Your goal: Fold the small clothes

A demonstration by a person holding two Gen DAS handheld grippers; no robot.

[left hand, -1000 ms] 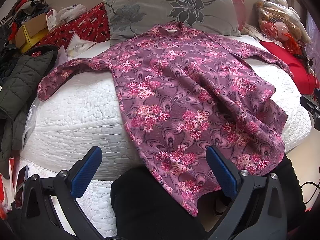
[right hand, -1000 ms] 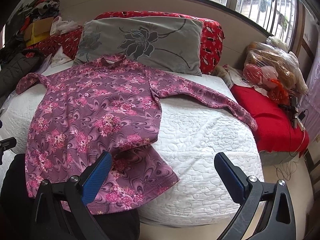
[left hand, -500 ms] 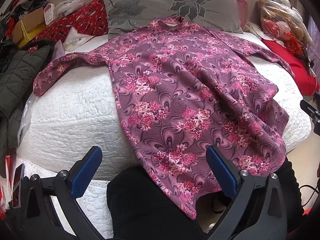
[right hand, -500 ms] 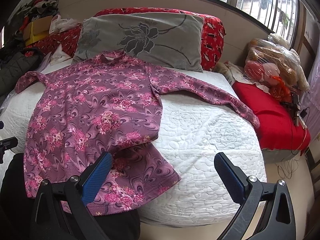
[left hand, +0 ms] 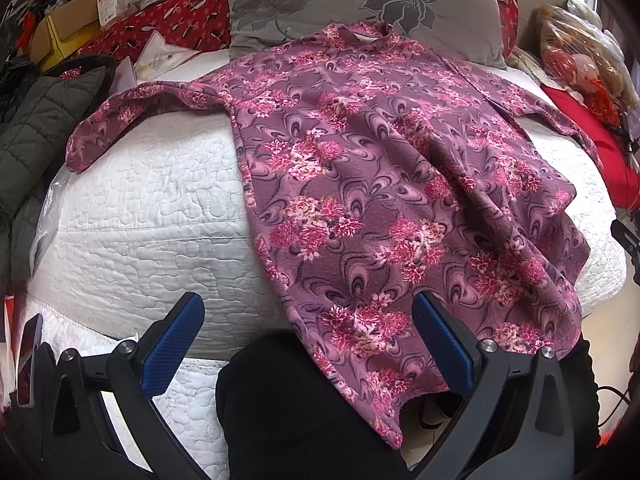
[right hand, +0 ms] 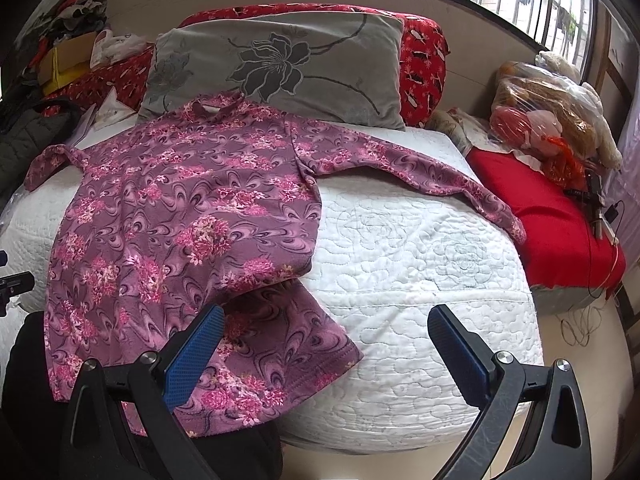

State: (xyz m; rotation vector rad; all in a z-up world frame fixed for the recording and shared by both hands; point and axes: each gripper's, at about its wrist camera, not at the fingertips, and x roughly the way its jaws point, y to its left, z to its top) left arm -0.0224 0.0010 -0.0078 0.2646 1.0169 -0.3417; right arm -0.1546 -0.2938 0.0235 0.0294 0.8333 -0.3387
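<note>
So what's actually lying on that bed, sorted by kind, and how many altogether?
Floral purple tops: 1
Grey flower pillows: 1
Red patterned pillows: 1
Dark padded jackets: 1
Clear bags of stuffed things: 1
Total: 5

Both pairs of blue fingers, left and right, are open and hold nothing.

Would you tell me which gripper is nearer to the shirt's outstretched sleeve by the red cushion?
Right. The right gripper hangs open over the bed's front edge below that sleeve; the left gripper sits across the shirt, by its other side.
</note>
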